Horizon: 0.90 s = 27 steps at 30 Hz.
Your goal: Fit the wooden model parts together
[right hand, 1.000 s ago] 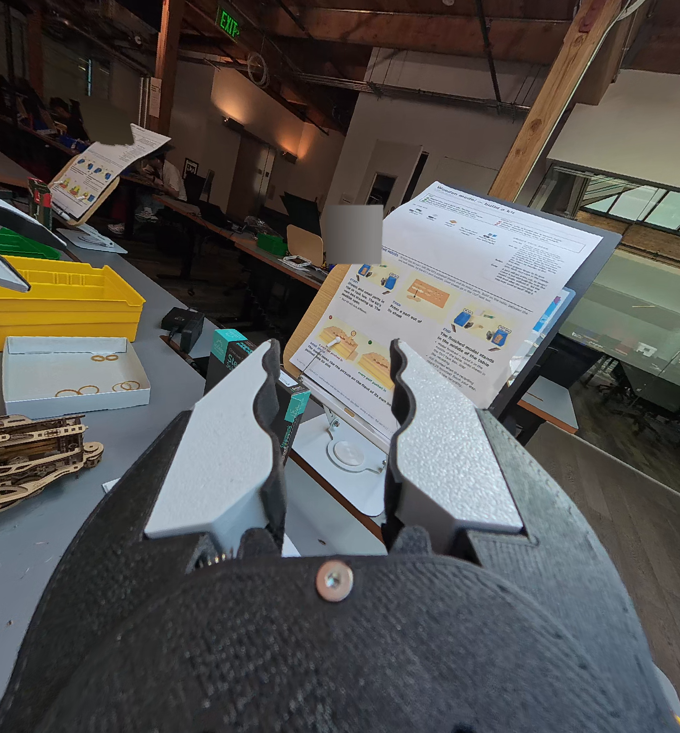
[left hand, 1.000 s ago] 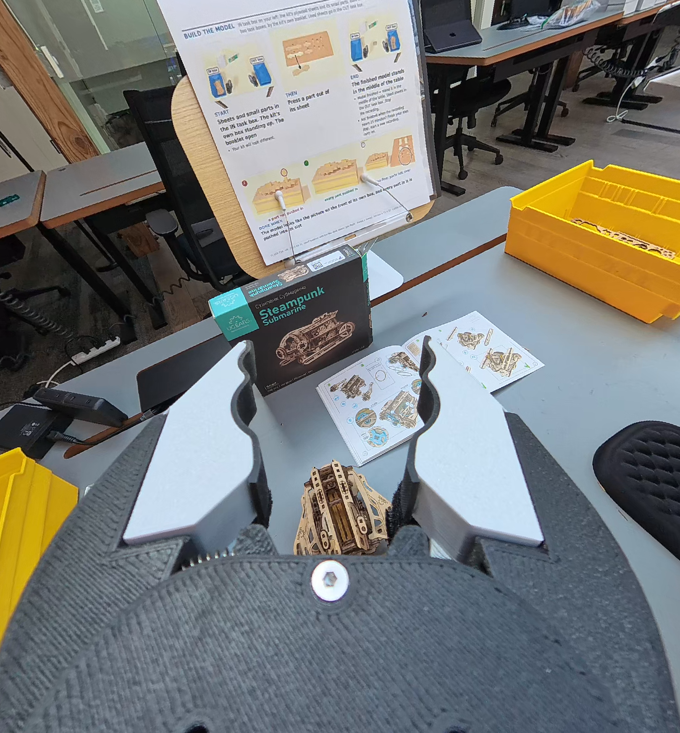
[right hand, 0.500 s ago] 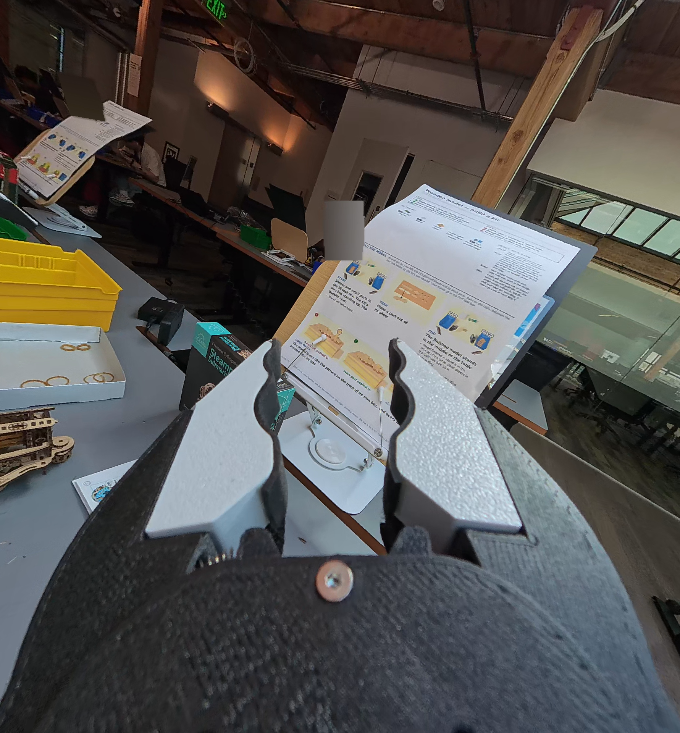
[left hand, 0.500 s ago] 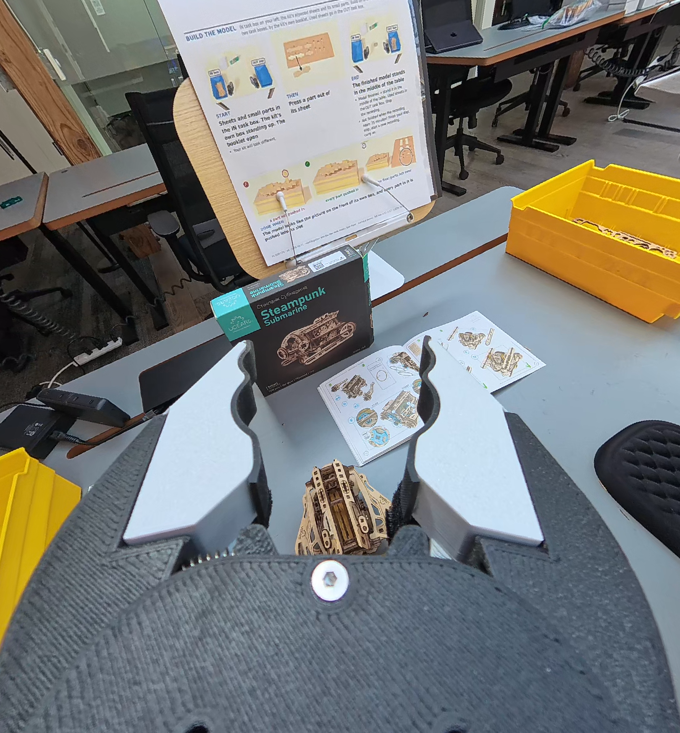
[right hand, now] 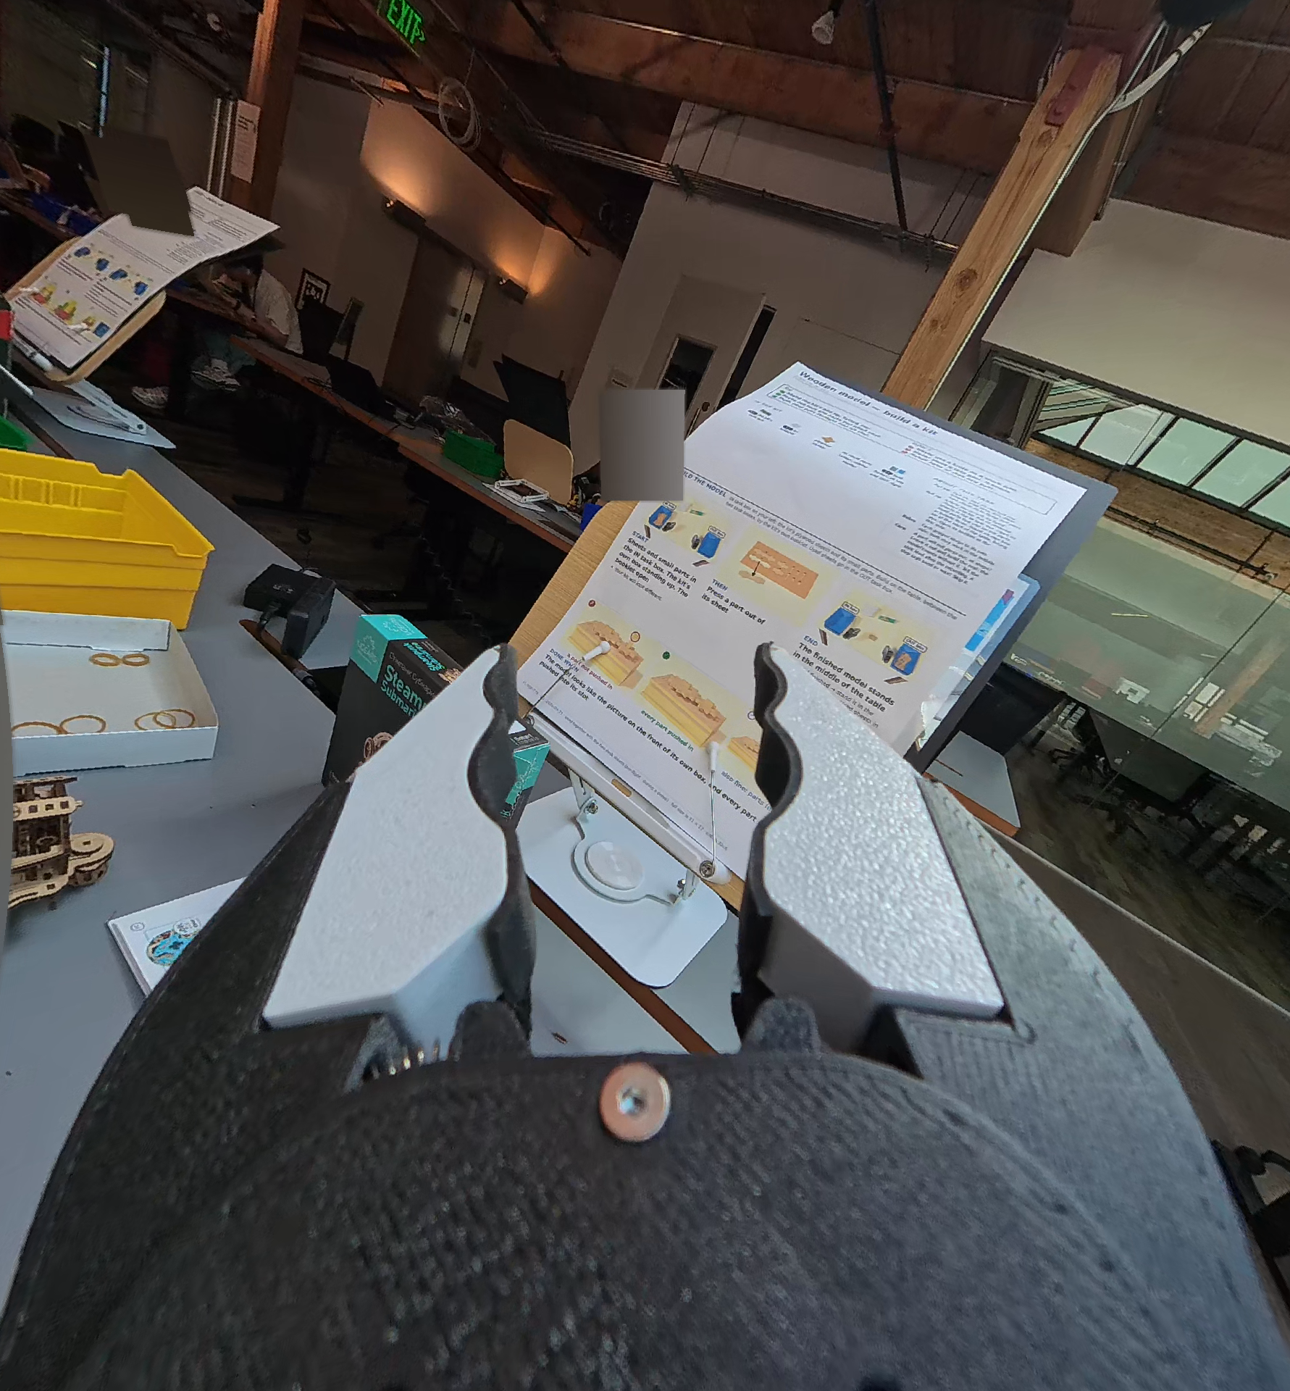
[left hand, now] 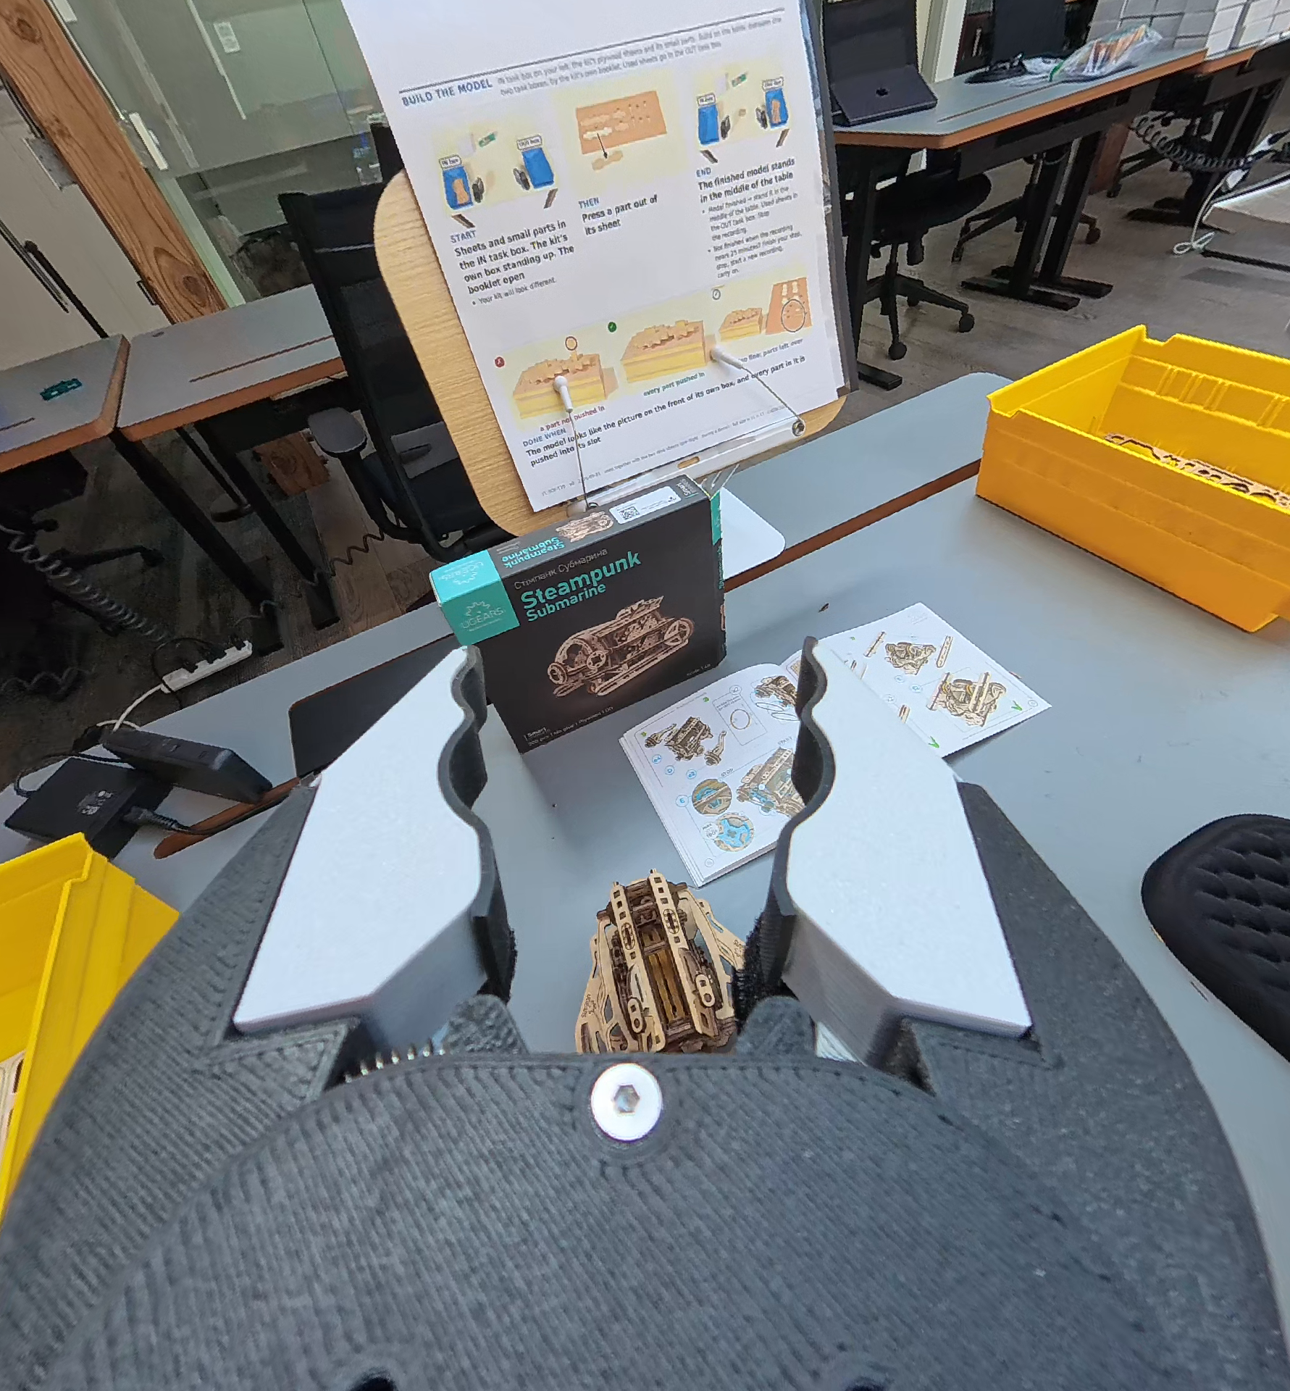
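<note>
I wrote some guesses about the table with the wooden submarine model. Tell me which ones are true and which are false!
1. The kit box stands upright on the table. True.
2. The left gripper squeezes the wooden model. False: its fingers are wide apart and the model sits on the table low between them, unsqueezed.
3. The instruction booklet lies open beside the box. True.
4. The right gripper holds a wooden part. False: nothing is between its fingers.
5. The white tray holds rubber bands. True.
6. The bin on the right is green. False: it is yellow.
</note>
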Motion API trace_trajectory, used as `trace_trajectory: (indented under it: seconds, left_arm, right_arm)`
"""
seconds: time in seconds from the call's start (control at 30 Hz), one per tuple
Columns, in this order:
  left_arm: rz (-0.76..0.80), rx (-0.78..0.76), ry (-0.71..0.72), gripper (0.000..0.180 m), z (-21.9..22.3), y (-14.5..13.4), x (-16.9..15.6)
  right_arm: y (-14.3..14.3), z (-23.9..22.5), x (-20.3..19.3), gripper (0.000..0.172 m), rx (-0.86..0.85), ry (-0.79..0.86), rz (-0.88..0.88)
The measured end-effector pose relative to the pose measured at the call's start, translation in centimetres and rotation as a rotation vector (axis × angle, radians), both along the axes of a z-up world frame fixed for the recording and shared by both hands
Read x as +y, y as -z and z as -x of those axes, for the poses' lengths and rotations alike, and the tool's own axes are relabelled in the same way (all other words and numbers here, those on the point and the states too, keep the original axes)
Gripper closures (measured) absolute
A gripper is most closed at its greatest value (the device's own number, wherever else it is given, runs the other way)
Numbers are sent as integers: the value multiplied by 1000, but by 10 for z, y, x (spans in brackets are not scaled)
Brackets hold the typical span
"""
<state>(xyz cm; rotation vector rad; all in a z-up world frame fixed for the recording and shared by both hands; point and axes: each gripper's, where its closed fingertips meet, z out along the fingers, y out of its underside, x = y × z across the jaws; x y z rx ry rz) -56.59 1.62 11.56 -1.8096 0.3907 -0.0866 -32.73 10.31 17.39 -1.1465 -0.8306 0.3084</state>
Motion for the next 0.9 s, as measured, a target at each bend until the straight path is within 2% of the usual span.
trace_trajectory:
  seconds: [0.27, 0.9]
  left_arm:
    - [-21, -17, -12, 98, 7, -6, -5]
    - [-12, -6, -5, 99, 4, -4, -3]
  right_arm:
    - [8, 4, -1, 118, -42, -2, 35]
    - [4, 2, 0, 114, -15, -6, 25]
